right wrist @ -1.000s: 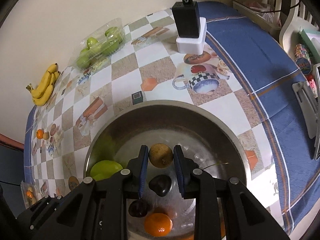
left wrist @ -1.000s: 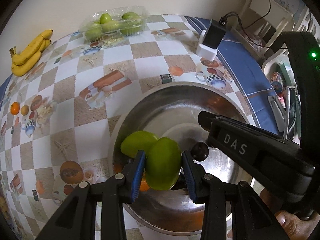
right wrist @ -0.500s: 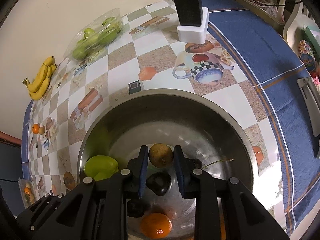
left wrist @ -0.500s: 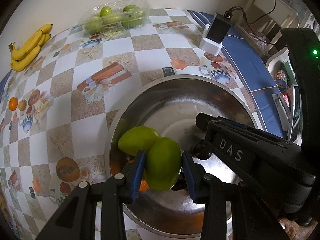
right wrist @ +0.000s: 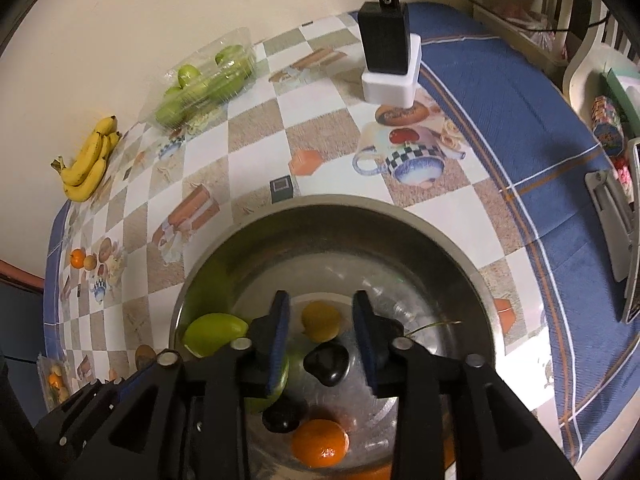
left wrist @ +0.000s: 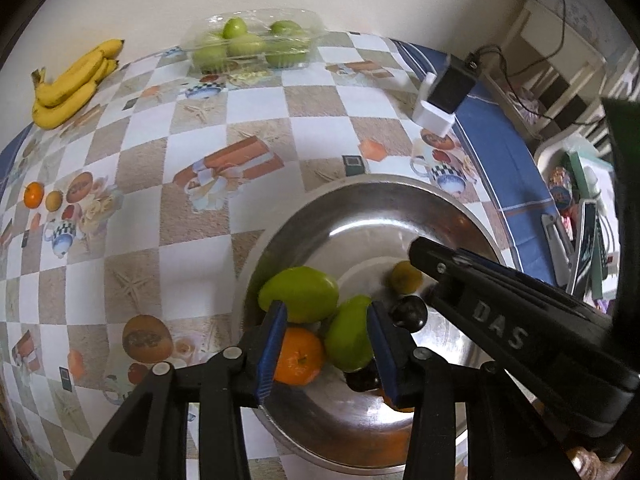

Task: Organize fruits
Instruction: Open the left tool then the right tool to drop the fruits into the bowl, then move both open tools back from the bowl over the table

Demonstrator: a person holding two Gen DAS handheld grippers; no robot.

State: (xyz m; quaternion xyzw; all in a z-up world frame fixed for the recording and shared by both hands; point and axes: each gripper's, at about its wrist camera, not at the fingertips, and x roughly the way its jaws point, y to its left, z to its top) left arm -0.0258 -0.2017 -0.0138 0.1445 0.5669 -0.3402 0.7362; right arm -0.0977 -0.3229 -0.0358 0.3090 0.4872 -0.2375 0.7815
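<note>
A steel bowl point(left wrist: 360, 196) point(right wrist: 400, 216) holds fruit. My left gripper point(left wrist: 326, 346) is open over its near left side; a green mango point(left wrist: 348, 340) lies loose between the jaws beside another green mango point(left wrist: 298, 294) and an orange point(left wrist: 298, 356). My right gripper point(right wrist: 320, 322) is open above the bowl; a small yellow-brown fruit point(right wrist: 320, 322) point(left wrist: 406, 277) lies free below it. A dark plum point(right wrist: 326, 364) and an orange point(right wrist: 319, 442) lie nearer.
A banana bunch point(left wrist: 74, 84) point(right wrist: 90, 160) and a clear tray of green fruit point(left wrist: 252, 42) point(right wrist: 202, 80) lie by the far wall. A black charger on a white block point(left wrist: 444, 92) point(right wrist: 390, 56) stands at the back right. The right gripper's arm point(left wrist: 520, 328) crosses the bowl.
Both grippers have opened. The left one let go of the green mango, which now lies in the bowl. The right one let go of the small yellow-brown fruit.
</note>
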